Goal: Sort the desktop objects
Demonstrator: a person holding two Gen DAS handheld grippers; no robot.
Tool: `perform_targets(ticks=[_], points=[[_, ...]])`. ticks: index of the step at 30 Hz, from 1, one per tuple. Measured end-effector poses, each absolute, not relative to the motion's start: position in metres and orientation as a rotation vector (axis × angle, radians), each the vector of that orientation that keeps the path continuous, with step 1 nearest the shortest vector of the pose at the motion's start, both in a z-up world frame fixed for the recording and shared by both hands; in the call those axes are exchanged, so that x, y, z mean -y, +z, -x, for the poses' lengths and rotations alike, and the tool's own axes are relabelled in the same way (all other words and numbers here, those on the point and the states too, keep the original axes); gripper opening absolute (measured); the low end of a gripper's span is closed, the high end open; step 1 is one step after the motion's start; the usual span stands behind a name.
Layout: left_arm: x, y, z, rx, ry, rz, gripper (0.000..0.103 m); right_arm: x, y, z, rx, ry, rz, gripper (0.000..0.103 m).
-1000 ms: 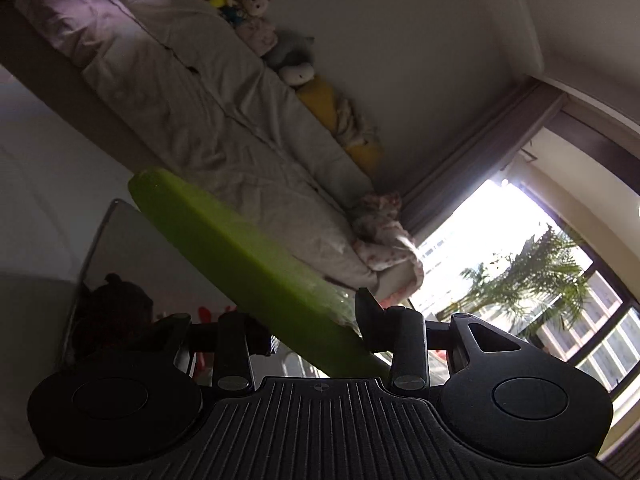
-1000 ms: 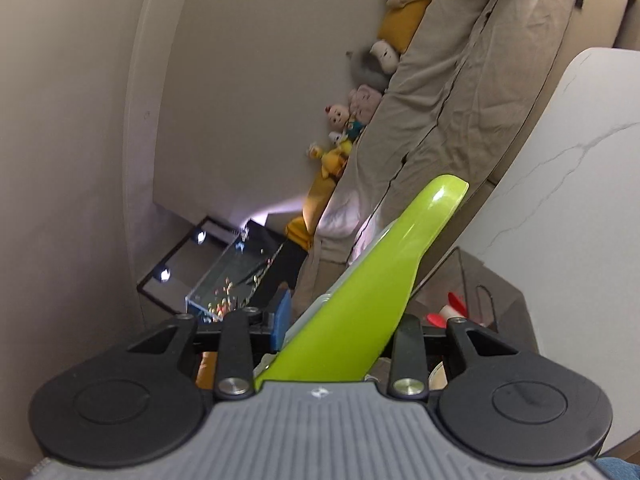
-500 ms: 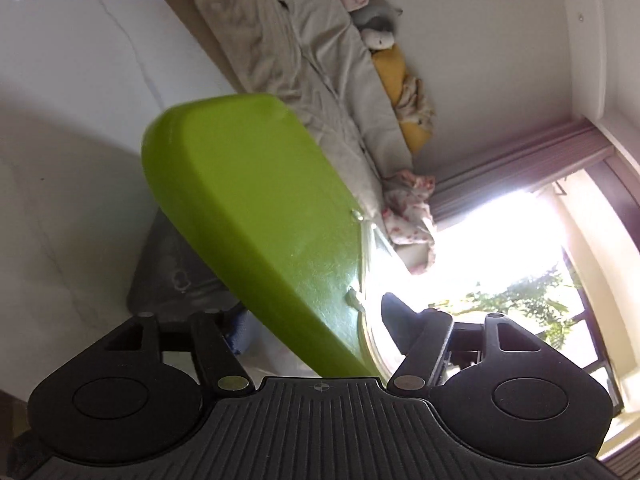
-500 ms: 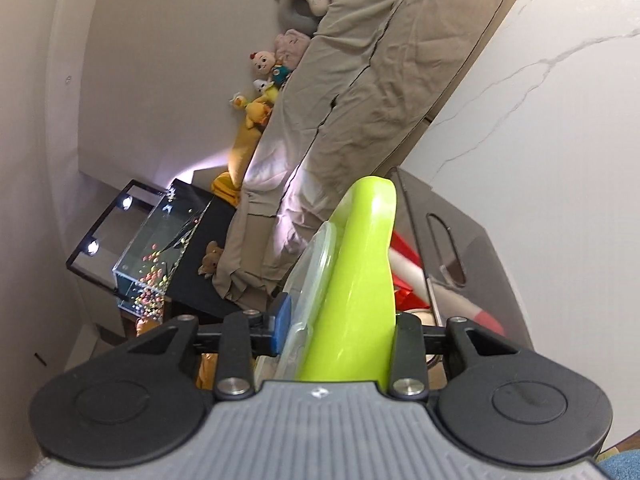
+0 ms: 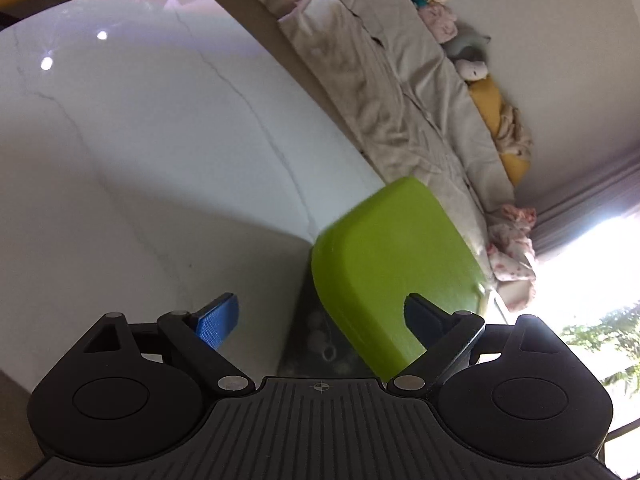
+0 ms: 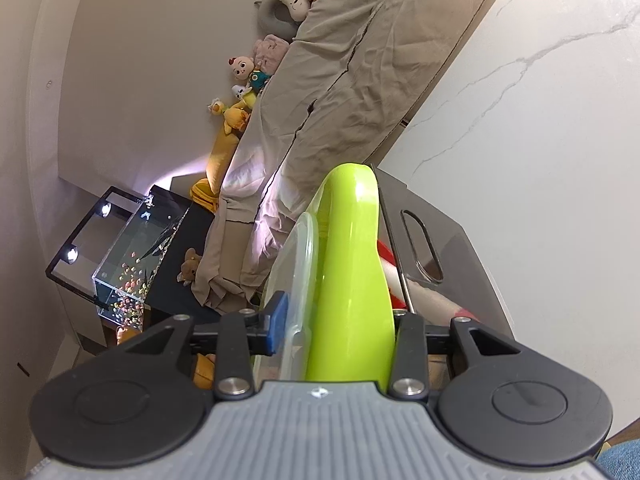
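A lime-green plastic box [image 6: 348, 280] with a clear lid [image 6: 296, 272] stands on edge between the fingers of my right gripper [image 6: 344, 324], which is shut on it. Just behind it is a dark grey bin [image 6: 424, 248] with a handle slot, holding red and white items [image 6: 386, 264]. In the left wrist view the same green box [image 5: 392, 256] hangs over the dark bin [image 5: 316, 332], beside the right finger. My left gripper [image 5: 320, 316] is open wide, its blue pad [image 5: 218, 322] clear of the box. The white marble table [image 5: 140, 160] lies under both.
A sofa under a beige sheet [image 5: 400, 92] runs along the table's far side, with plush toys [image 6: 248, 76] against the wall. A lit fish tank [image 6: 136, 256] stands on a black stand. A bright window [image 5: 592, 280] is at the right.
My left gripper has opened and let go of the green box, swinging down toward the table. The right gripper keeps its hold and has turned the box edge-on over the bin.
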State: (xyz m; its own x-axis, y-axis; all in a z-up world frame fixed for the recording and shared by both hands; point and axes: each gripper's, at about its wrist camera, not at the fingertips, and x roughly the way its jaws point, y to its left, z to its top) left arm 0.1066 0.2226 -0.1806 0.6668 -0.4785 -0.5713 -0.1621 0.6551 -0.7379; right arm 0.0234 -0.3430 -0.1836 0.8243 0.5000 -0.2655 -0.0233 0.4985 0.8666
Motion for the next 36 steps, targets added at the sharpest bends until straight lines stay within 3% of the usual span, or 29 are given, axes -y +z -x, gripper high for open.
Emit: perform_targets(ticks=[4, 13, 20, 27, 32, 34, 36], points=[[-0.217, -0.190, -0.141, -0.862, -0.264, 1.014, 0.093, 0.344, -0.191, -0.024, -0.551, 0.321, -1.032, 0.042], [-0.174, -0.155, -0.147, -0.848, -0.215, 0.756, 0.086, 0.343, -0.184, -0.034, -0.587, 0.283, -0.959, 0.052], [-0.167, -0.148, -0.141, -0.860, -0.215, 0.696, 0.085, 0.334, -0.170, -0.037, -0.616, 0.250, -0.891, 0.054], [-0.165, -0.149, -0.142, -0.866, -0.219, 0.685, 0.083, 0.319, -0.155, -0.038, -0.648, 0.203, -0.805, 0.066], [-0.166, -0.155, -0.146, -0.872, -0.222, 0.686, 0.076, 0.307, -0.146, -0.033, -0.619, 0.139, -0.751, 0.075], [-0.169, -0.158, -0.146, -0.854, -0.256, 0.723, 0.074, 0.303, -0.141, -0.021, -0.542, 0.058, -0.709, 0.094], [-0.173, -0.162, -0.147, -0.830, -0.302, 0.777, 0.073, 0.298, -0.135, -0.007, -0.463, -0.029, -0.608, 0.096]])
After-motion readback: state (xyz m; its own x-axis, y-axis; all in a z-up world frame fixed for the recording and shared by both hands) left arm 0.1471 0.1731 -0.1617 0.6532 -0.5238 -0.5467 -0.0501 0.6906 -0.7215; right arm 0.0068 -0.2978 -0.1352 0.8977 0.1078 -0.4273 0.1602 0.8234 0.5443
